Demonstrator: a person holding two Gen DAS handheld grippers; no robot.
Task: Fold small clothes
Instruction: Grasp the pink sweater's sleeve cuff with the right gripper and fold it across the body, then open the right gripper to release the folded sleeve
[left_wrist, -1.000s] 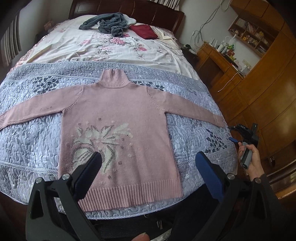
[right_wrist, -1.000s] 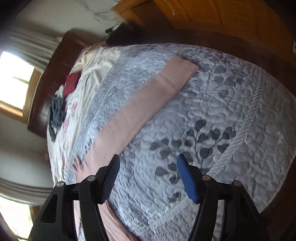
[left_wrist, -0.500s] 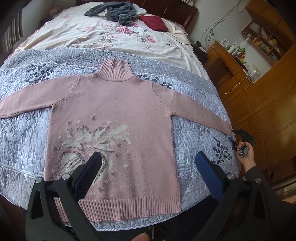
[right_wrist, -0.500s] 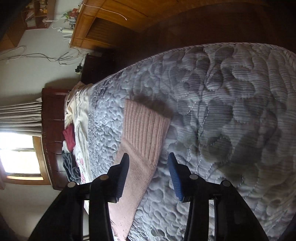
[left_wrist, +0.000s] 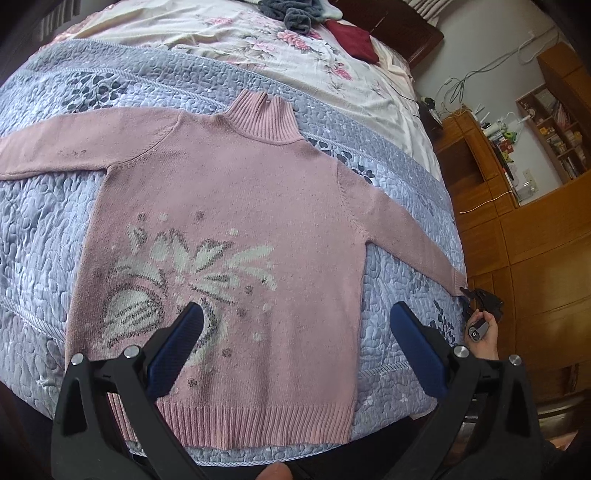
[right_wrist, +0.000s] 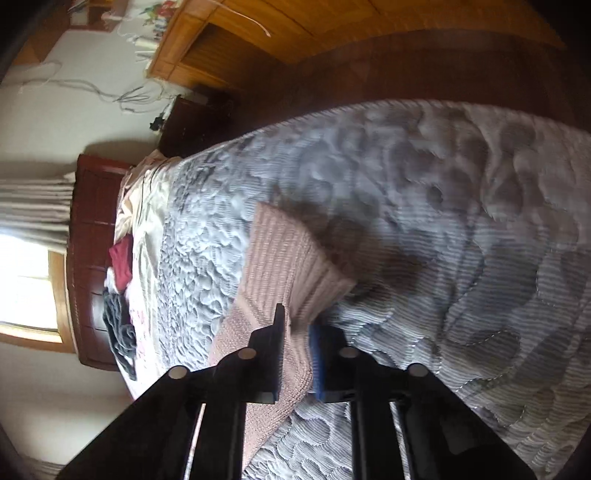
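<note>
A pink turtleneck sweater (left_wrist: 236, 206) with a pale flower pattern lies flat, front up, sleeves spread, on the grey-blue quilt (left_wrist: 44, 229). My left gripper (left_wrist: 295, 339) hangs open above the sweater's lower half, touching nothing. In the right wrist view my right gripper (right_wrist: 297, 328) is shut on the ribbed cuff of the sweater's right sleeve (right_wrist: 291, 266), and the cuff is lifted off the quilt (right_wrist: 443, 229). In the left wrist view the right gripper (left_wrist: 480, 299) shows small at that sleeve's end, held by a hand (left_wrist: 487, 339).
Grey clothes (left_wrist: 291, 11) and a dark red garment (left_wrist: 354, 40) lie near the headboard on the floral sheet (left_wrist: 258, 48). Wooden cabinets and shelves (left_wrist: 535, 206) stand close along the bed's right side. The bed's near edge runs just under the sweater's hem.
My right gripper closed in on the sleeve cuff and shut on it. The left gripper moved forward over the sweater, still open.
</note>
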